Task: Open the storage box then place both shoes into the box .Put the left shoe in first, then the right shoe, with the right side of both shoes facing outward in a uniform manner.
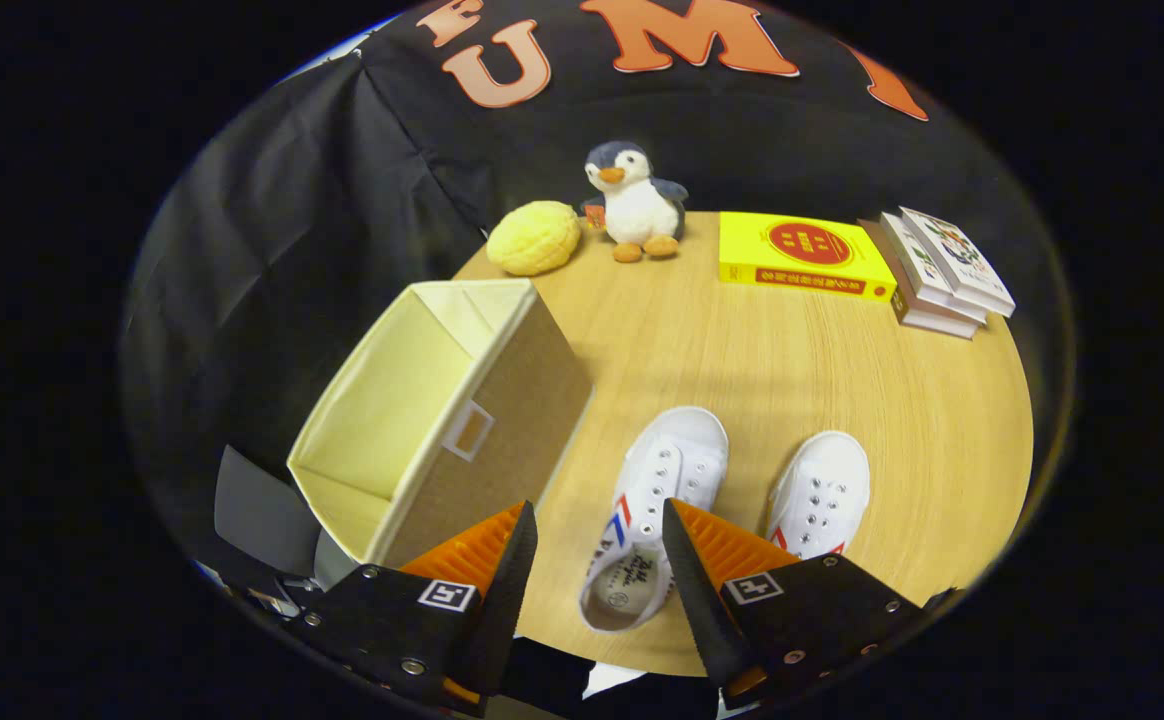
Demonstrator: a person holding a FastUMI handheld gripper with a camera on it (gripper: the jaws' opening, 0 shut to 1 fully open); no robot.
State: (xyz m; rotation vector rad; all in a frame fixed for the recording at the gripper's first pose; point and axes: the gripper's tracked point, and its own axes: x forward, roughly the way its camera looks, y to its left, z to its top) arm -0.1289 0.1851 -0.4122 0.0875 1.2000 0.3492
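Note:
A beige fabric storage box (502, 400) stands on the round wooden table (842, 380), its top open and its pale lining empty. Two white canvas shoes lie to its right, toes pointing away from me. The left shoe (657, 500) sits between my fingertips and reaches just past them; it has red and blue stripes on its side. The right shoe (827, 490) lies beyond my right finger. My gripper (600, 520) hovers above the table's near edge, open, with nothing pressed between its fingers.
A plush penguin (637, 200) and a yellow bumpy ball (534, 237) stand at the table's far side. A yellow book (804, 255) and a stack of books (942, 270) lie far right. Bare wood stretches between the shoes and the books.

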